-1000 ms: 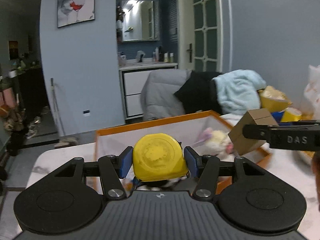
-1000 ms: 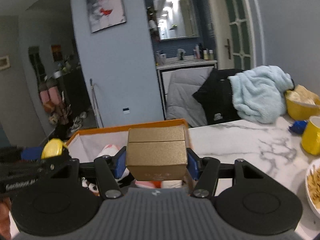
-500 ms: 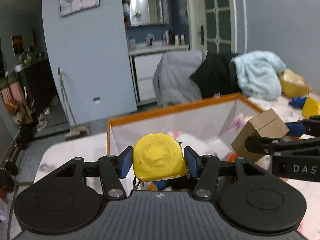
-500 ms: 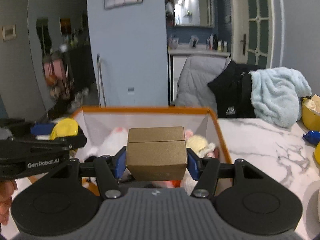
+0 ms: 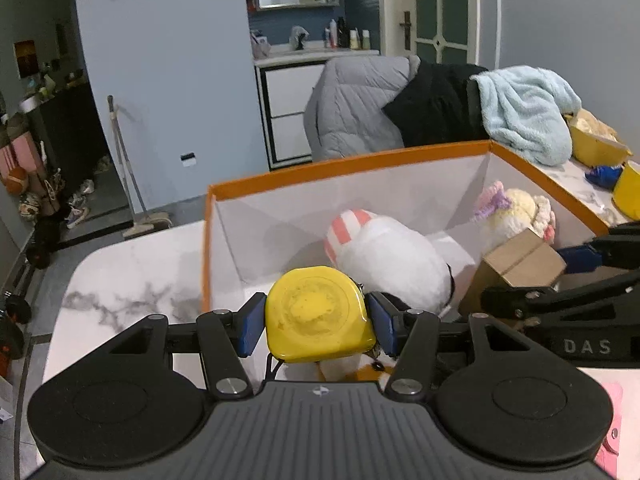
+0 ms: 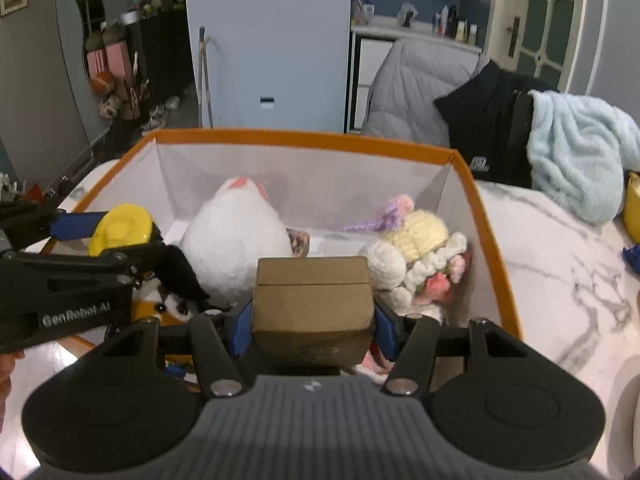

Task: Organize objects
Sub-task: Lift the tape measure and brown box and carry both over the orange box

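Yellow plastic, rigid and smooth, forms the tape measure (image 5: 320,314) clamped flat-side-up between the blue pads of the left gripper (image 5: 318,326). It hangs just inside the near wall of the orange-rimmed storage box (image 5: 344,164). The case looks compact and fairly dense; its rounded, slick sides probably favour the present hold across the narrow width. Beside it, the right gripper (image 6: 314,326) has its jaws closed on a brown cardboard box (image 6: 314,304), pinched at the two side faces, also over the near part of the storage box. Cardboard of this kind is likely light and stiff but could dent under hard pressure, so the flat sides are the sensible contact areas. Both grippers point forward and tilt downward into the storage box, side by side and close together, the left one seen at the left edge of the right wrist view. Below and beyond them lie a white plush toy (image 6: 236,240) near the middle and a crocheted cream doll (image 6: 420,252) against the right wall; both appear soft and would cushion a release. Farther off, the marble table (image 6: 560,264) carries a pale blue towel (image 6: 580,152) at its far edge.
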